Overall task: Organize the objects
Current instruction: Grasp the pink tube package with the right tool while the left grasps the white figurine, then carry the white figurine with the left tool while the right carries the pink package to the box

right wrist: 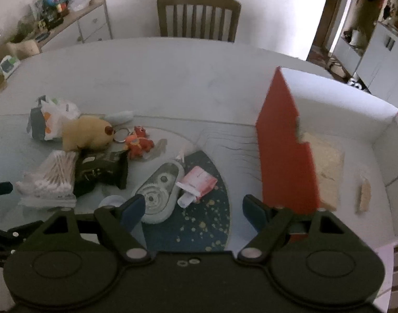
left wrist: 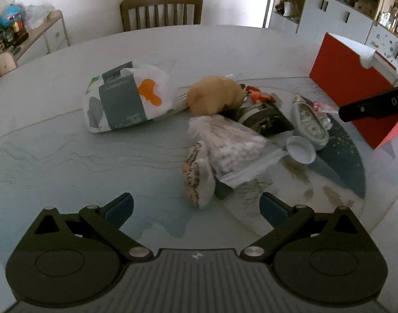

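- Pile to sort sits mid-table; the red box (right wrist: 285,156) with a white inside stands open to its right — my guess is that's the destination.
- Nearest my left gripper (left wrist: 196,206): small orange-and-black patterned pouch (left wrist: 196,174), soft and light. Pinch across the middle.
- Leaning against it: clear bag of cotton swabs (left wrist: 230,140). Crinkly film, slippery, near weightless — take it by the bulk, not the loose edge.
- Behind: tan plush toy (right wrist: 86,133), squashy, any grip works. Printed plastic bag (left wrist: 126,99) with a grey card sleeve, floppy.
- Dark boxy item (right wrist: 102,172) by the plush, rigid; can't tell what it is.
- Right side: grey-green correction tape dispenser (right wrist: 159,190), hard smooth plastic, rounded — could slip, so grip the flat faces. Small red-and-white packet (right wrist: 197,182) touches it. Red rubbery keychain figure (right wrist: 139,143) with a ring.
- Left gripper: jaws fully spread, nothing between them.
- Right gripper (right wrist: 192,208): jaws wide too, empty, above the dispenser.
- Table (left wrist: 55,156): glossy, marbled.
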